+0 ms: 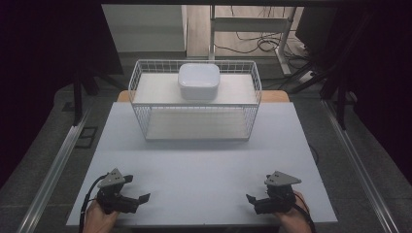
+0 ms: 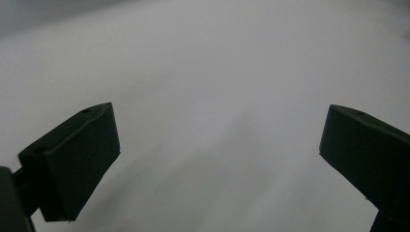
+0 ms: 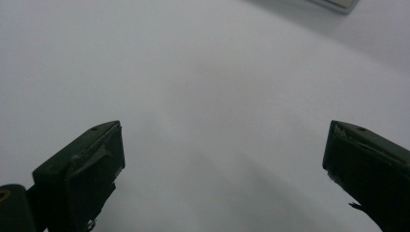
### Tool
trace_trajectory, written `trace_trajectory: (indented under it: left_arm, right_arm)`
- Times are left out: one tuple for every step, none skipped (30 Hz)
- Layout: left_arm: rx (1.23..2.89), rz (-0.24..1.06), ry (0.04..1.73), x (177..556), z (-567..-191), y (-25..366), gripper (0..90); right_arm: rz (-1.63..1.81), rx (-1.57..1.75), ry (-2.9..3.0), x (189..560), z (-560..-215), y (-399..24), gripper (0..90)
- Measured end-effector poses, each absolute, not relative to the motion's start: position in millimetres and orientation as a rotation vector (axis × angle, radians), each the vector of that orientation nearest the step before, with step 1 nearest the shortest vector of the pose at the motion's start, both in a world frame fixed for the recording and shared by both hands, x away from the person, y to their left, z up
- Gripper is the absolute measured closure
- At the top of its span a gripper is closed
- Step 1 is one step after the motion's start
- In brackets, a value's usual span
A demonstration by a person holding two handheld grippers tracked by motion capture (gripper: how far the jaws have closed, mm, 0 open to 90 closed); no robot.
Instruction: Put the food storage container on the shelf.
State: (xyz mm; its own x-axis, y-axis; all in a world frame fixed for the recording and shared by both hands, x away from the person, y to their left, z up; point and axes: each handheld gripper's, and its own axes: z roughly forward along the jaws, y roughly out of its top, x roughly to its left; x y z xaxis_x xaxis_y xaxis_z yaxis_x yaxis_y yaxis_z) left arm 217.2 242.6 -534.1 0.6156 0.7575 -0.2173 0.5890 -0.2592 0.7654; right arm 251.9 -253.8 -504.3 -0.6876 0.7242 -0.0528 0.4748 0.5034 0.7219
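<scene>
- Item: white lidded container (image 1: 198,81), rounded corners, resting on the upper shelf of the white wire basket rack (image 1: 141,104), upper centre of the high view.
- Handling, as we judge it: hard smooth plastic, stiff, likely light, somewhat slippery; contents unknown. We would take it across its two opposite side walls, below the lid's edge, not by the lid.
- Left gripper (image 1: 137,198): lower left, low over the white table (image 1: 204,165), jaws spread wide, holding nothing.
- Right gripper (image 1: 253,200): lower right, jaws likewise parted and empty.
- Both sit well apart from the container.
</scene>
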Motion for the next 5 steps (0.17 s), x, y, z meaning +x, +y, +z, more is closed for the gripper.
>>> trace_trajectory:
  left_arm:
    - [1.963,0.238,1.072,217.5,-535.2,243.2,0.4]
    - [1.968,0.236,1.078,217.8,-535.6,243.3,0.3]
    - [1.972,0.235,1.076,218.2,-535.9,243.2,0.3]
    - [1.975,0.236,1.075,218.6,-535.9,242.5,0.3]
    - [1.979,0.238,1.074,218.8,-535.8,242.0,0.3]
  right_arm:
    - [0.988,1.006,2.405,252.1,-505.3,-254.1,1.0]
    - [0.977,1.012,2.412,252.5,-506.2,-254.8,1.0]
    - [0.969,1.016,2.413,252.9,-507.1,-255.1,1.0]
    - [0.967,1.016,2.414,253.2,-507.4,-255.4,1.1]
    - [0.958,1.013,2.416,253.7,-507.7,-255.9,1.0]
